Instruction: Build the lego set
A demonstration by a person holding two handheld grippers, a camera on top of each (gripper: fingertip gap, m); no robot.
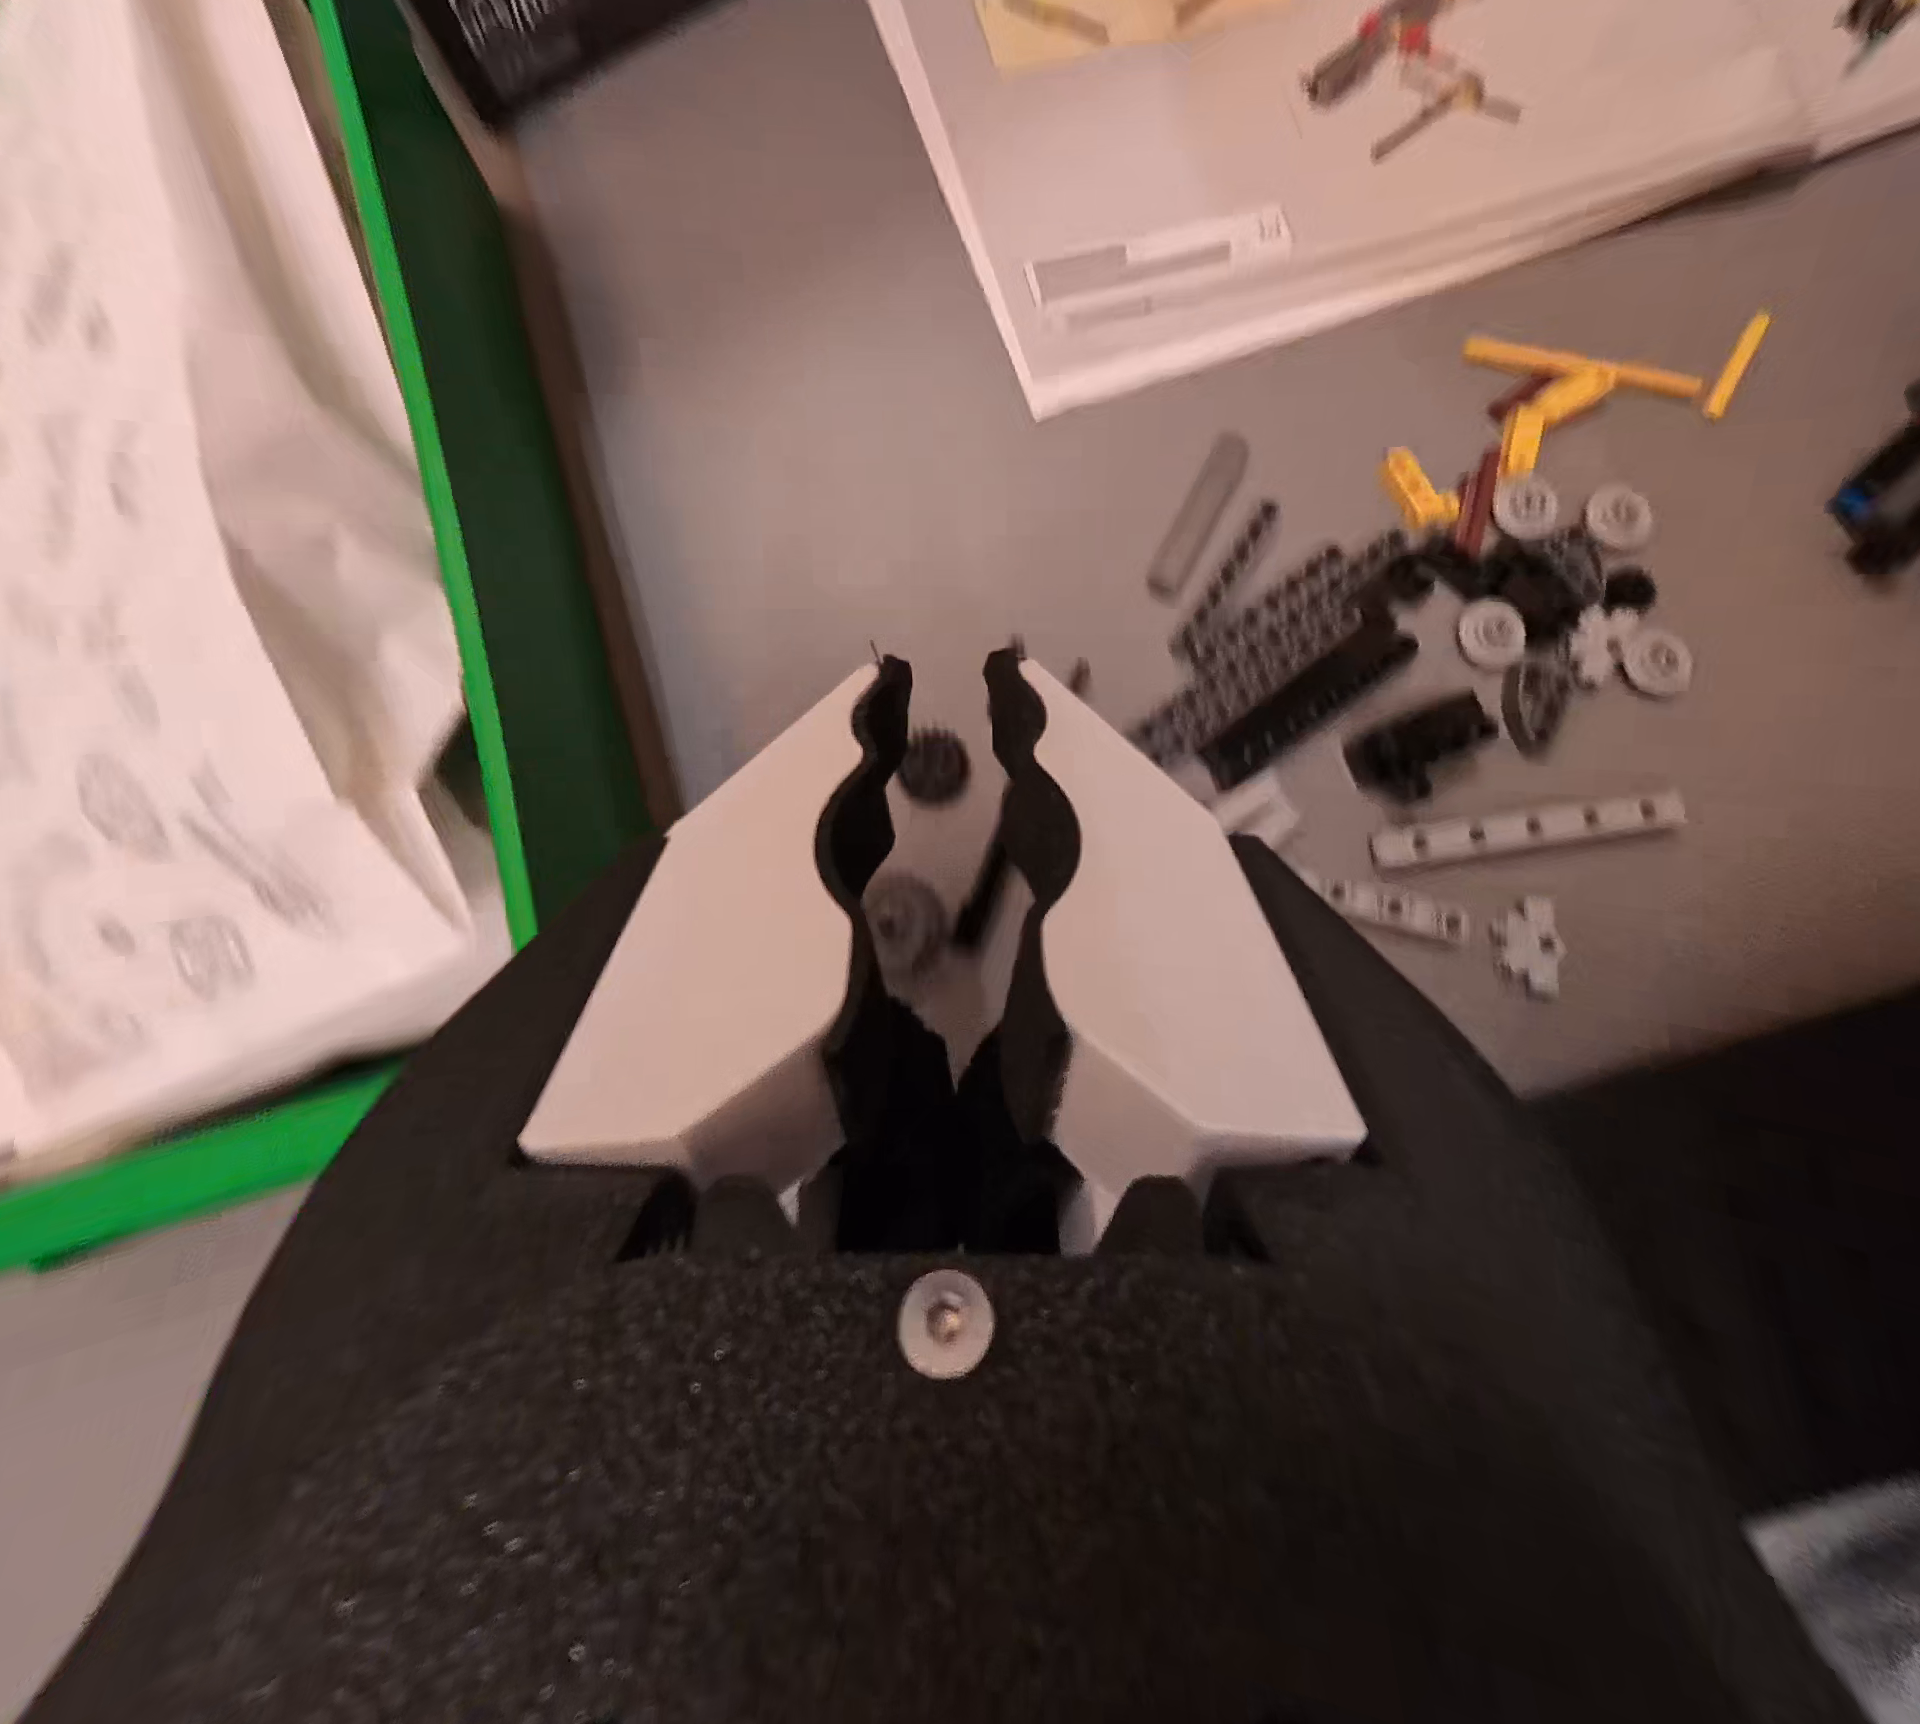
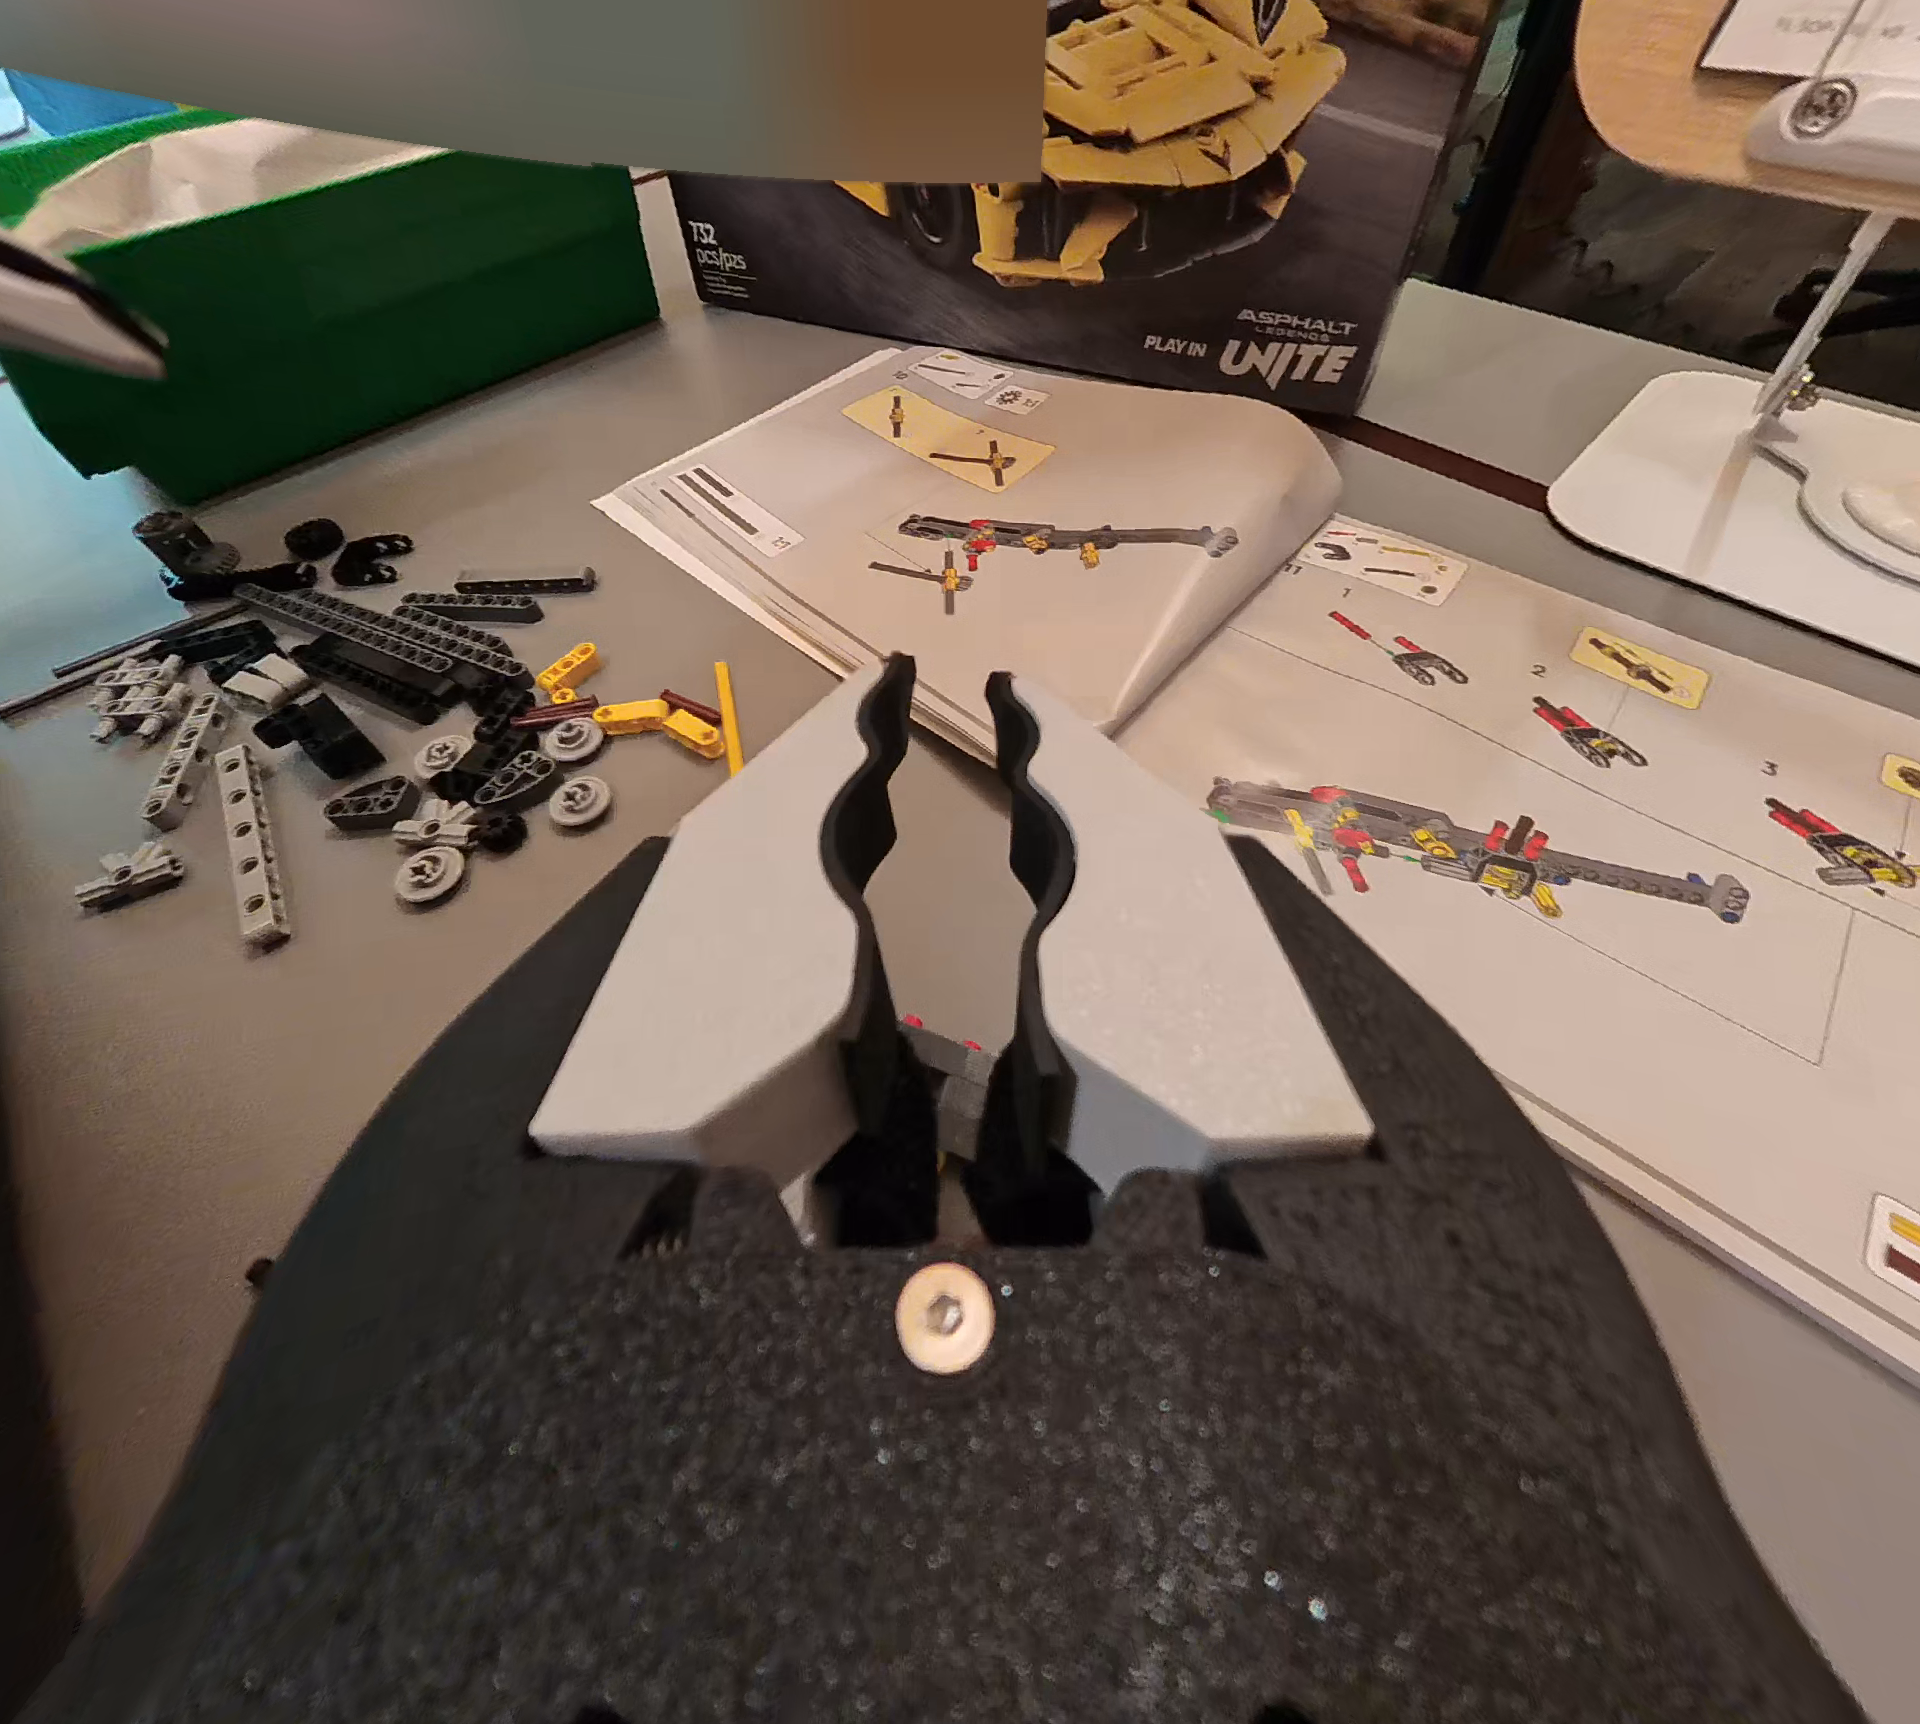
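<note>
Lego pieces (image 2: 343,718) lie mostly loose on the table (image 2: 312,1103) beside the open instruction booklet (image 2: 1039,531); building seems barely begun. Left hand-held gripper (image 1: 948,666) and right hand-held gripper (image 2: 945,672) are slightly spread, holding nothing.

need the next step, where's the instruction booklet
The instruction booklet lies open on the table, right of the loose lego pieces, before the set's box.

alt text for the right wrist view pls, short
The right tool hangs open and empty over a grey table, pointing at an open instruction booklet. Loose black, grey and yellow lego pieces lie scattered to its left, with a green bin and the set's box behind.
</note>
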